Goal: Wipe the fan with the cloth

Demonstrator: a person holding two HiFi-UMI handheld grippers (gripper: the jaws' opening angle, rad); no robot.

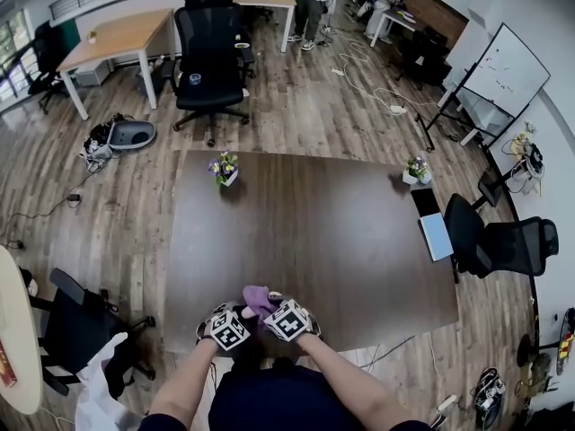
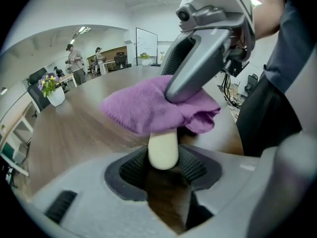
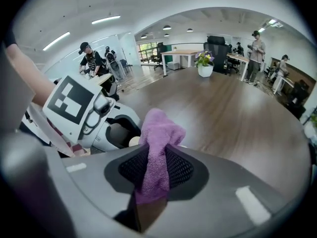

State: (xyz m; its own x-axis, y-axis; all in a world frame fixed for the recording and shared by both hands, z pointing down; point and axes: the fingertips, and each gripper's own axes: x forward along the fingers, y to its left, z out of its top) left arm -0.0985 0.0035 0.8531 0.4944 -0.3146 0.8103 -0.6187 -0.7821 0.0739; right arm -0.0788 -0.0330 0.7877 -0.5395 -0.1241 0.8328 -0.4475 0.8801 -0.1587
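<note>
- Open-plan office with a wood floor. A dark brown worktop (image 1: 341, 232) fills the middle of the head view. Two small flower pots (image 1: 225, 169) stand at its far edge, well apart from the fingers.
- At the worktop's near edge, the left gripper (image 2: 163, 168) and the right gripper (image 3: 156, 170) sit close together.
- On the left gripper, the fingers are partly closed and clamp a cream-coloured round stem from both sides. This looks like the handle of a small fan (image 2: 163, 150), and it points away from the fingers.
- A purple cloth (image 3: 159, 130) is draped over the far end of that stem, just beyond the left fingers. It hides the fan's head, so no blades can be made out.
- On the right gripper, the fingers are pinched shut on a fold of the cloth, which runs between the pads and bunches up past the fingertips. Those tips press the cloth onto the covered fan.
- Judged step: wiping is under way, with one hand steadying the fan and the other working the cloth.
- The next move calls for the right fingers to hold their pinch and drag the cloth across and around the covered head. The left fingers must grip firmly enough that the stem does not twist or slip.
</note>
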